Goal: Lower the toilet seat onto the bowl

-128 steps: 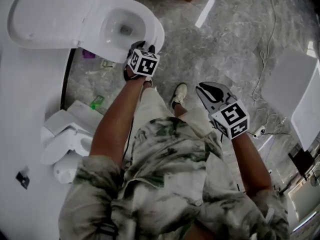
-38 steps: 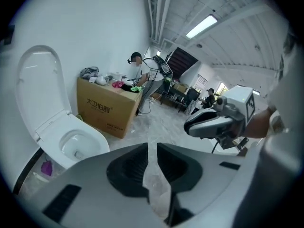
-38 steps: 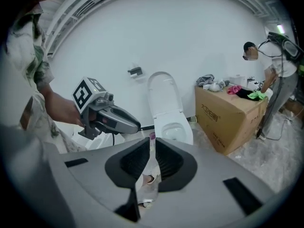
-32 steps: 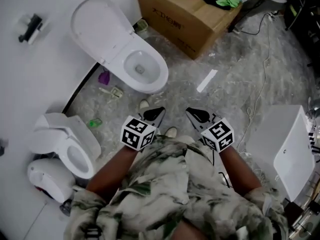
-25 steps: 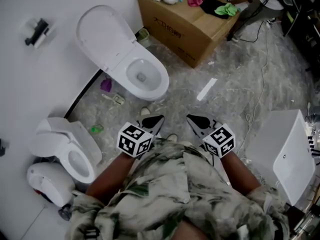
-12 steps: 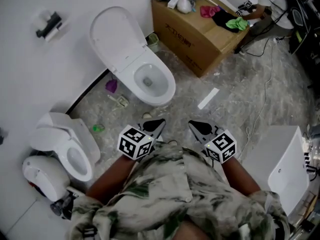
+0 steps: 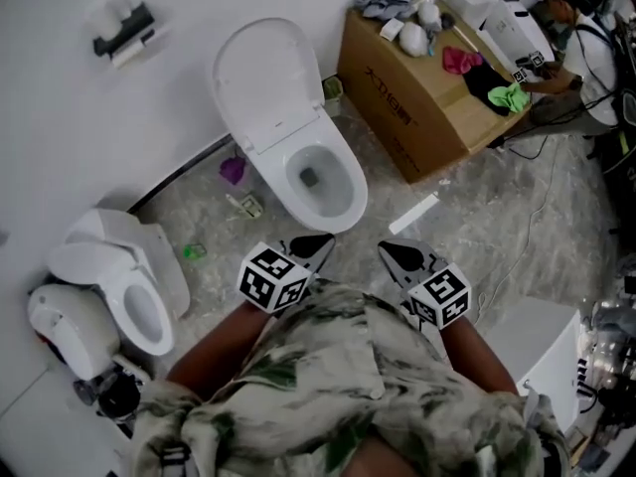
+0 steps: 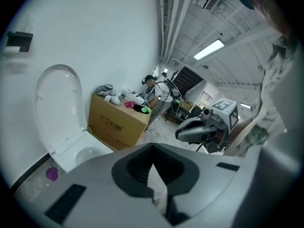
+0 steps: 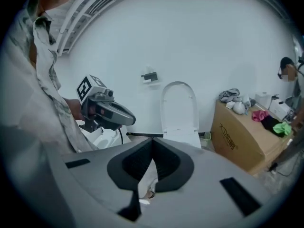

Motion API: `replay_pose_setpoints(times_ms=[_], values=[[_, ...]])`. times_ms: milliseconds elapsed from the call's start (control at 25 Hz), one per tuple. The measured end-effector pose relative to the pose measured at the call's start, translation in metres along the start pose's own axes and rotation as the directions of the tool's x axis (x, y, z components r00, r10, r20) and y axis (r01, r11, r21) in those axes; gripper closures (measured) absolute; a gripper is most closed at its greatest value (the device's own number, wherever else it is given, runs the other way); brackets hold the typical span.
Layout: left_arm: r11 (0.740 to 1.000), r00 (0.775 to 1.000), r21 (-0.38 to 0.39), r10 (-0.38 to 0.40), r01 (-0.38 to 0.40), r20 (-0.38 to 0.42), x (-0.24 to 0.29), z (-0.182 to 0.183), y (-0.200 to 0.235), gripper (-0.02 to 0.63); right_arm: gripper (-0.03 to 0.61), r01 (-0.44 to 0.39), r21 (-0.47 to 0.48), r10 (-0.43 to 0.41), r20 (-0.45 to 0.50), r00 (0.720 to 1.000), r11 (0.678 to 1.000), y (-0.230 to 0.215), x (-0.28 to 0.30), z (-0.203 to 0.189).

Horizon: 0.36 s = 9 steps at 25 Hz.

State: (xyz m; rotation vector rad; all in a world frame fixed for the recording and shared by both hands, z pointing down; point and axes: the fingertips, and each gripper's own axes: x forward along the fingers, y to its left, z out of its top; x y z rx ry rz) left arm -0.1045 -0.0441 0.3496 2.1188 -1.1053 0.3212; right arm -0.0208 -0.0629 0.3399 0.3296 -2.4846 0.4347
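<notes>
Toilet seat: toilet seat (image 7: 266, 79) stands raised, tipped back against the white wall (image 7: 60, 137); not down on the bowl.
Bowl: bowl (image 7: 320, 177) open to view, sits on the grey marbled floor (image 7: 517, 227) ahead of the person, btwn the wall and the cardboard box.
Left gripper: left gripper (image 7: 316, 244) held low in front of the person's body, jaws closed tip to tip w/ nothing btwn them; well apart from the toilet, pointing toward it.
Right gripper: right gripper (image 7: 393, 253) beside the left one, about level w/ it; jaws likewise closed, empty; touches nothing.
Person: wears a pale patterned shirt (image 7: 338, 386), forearms bare, one gripper in each hand.
Cardboard box: brown cardboard box (image 7: 412, 102) just right of the toilet, top heaped w/ cloths in grey, pink, black and green.
Second toilet: second toilet (image 7: 124, 286) lower left by the wall, its seat also up.
Floor bits: purple item (image 7: 233, 170) near the toilet base, small green item (image 7: 193, 251) near the second toilet, white strip (image 7: 412, 214) lying right of the bowl.
Wall fitting: dark wall fitting (image 7: 123, 32) mounted left of the raised seat.
Bkgd: another person (image 7: 564, 13) at far right behind the box, among cables.
</notes>
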Motion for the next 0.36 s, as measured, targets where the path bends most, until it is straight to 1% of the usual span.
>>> replay_pose_setpoints(times_ms=[200, 360], values=[[0.999, 0.999, 0.019, 0.046, -0.046, 0.012, -0.009, 0.031, 0.037, 0.591, 0.557, -0.067, -0.039, 0.066, -0.018, 0.998, 0.997, -0.011, 0.036, 0.041], [0.996, 0.996, 0.003, 0.086, -0.086, 0.029, -0.009, 0.055, 0.05, 0.591, 0.557, -0.136, -0.064, 0.134, -0.028, 0.991, 0.989, -0.018, 0.048, 0.062]])
